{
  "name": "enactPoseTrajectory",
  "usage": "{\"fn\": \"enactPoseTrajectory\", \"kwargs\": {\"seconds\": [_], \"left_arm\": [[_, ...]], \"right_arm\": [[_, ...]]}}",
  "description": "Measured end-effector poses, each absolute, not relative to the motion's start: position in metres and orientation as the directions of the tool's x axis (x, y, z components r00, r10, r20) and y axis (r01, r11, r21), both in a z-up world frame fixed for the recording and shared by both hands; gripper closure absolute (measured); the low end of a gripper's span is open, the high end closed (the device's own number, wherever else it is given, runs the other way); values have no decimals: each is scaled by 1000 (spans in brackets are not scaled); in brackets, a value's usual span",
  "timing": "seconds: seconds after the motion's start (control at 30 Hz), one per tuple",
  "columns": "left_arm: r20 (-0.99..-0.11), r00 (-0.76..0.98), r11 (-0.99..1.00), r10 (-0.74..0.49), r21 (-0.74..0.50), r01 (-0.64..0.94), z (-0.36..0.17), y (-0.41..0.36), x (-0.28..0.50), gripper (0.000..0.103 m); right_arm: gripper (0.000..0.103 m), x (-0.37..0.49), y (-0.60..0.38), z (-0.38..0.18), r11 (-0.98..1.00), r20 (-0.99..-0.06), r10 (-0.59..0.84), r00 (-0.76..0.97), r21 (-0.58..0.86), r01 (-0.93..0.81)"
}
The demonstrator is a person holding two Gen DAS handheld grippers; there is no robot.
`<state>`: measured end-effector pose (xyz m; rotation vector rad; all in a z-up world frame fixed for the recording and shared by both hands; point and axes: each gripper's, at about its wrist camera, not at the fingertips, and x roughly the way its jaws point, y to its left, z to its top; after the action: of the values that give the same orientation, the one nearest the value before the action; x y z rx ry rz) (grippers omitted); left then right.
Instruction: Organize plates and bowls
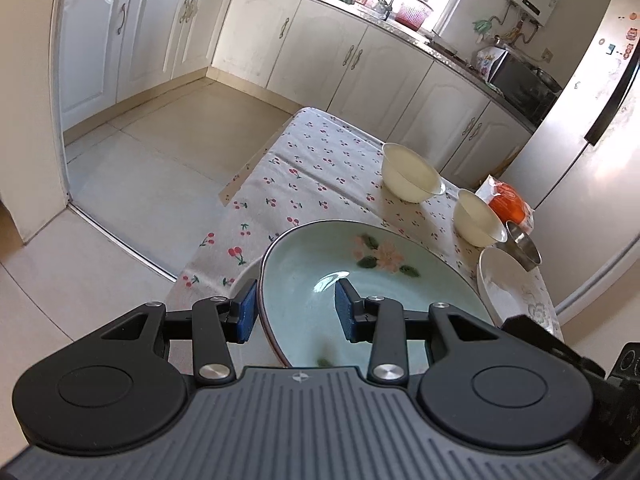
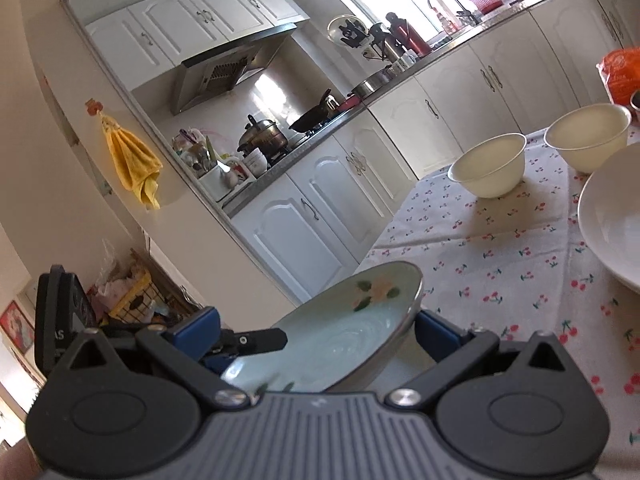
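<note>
A pale green plate with a pink flower point(image 1: 360, 280) lies tilted at the near edge of the cherry-print table point(image 1: 312, 168). My left gripper point(image 1: 296, 312) straddles its left rim, one blue pad outside and one inside, jaws apart. In the right wrist view the same plate point(image 2: 344, 328) sits between the fingers of my right gripper point(image 2: 316, 332), which are wide apart. Two cream bowls point(image 1: 412, 172) point(image 1: 478, 220) stand further back; they also show in the right wrist view point(image 2: 488, 164) point(image 2: 588, 136). A white plate point(image 1: 500, 284) point(image 2: 612, 220) lies to the right.
A small steel cup point(image 1: 522, 244) and an orange packet point(image 1: 508, 200) sit at the table's right edge, by the fridge point(image 1: 580, 120). Kitchen cabinets and counter point(image 1: 360, 40) run behind. The table's left edge drops to the tiled floor point(image 1: 160, 152).
</note>
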<state>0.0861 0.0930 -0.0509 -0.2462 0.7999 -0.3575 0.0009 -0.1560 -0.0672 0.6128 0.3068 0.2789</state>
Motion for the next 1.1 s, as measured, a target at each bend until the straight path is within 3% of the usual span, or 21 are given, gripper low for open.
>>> {"fn": "enactPoseTrajectory", "kwargs": {"seconds": [0.3, 0.4, 0.6, 0.8, 1.1], "left_arm": [[-645, 669, 926, -370, -317, 206, -58, 94, 78, 60], [-598, 705, 922, -382, -293, 251, -51, 92, 73, 63], [-569, 730, 924, -380, -265, 274, -41, 86, 66, 57], [-597, 717, 931, -361, -281, 234, -50, 89, 63, 55], [-569, 741, 934, -356, -243, 261, -44, 79, 47, 19]], "right_arm": [[0, -4, -138, -69, 841, -257, 305, 917, 524, -133], [0, -6, -136, -69, 842, -246, 318, 916, 518, -153], [0, -1, -137, -79, 858, -292, 284, 913, 503, -106], [0, -14, -135, -70, 902, -255, 238, 937, 416, -116], [0, -24, -155, -70, 895, -185, 121, 975, 445, -26]]}}
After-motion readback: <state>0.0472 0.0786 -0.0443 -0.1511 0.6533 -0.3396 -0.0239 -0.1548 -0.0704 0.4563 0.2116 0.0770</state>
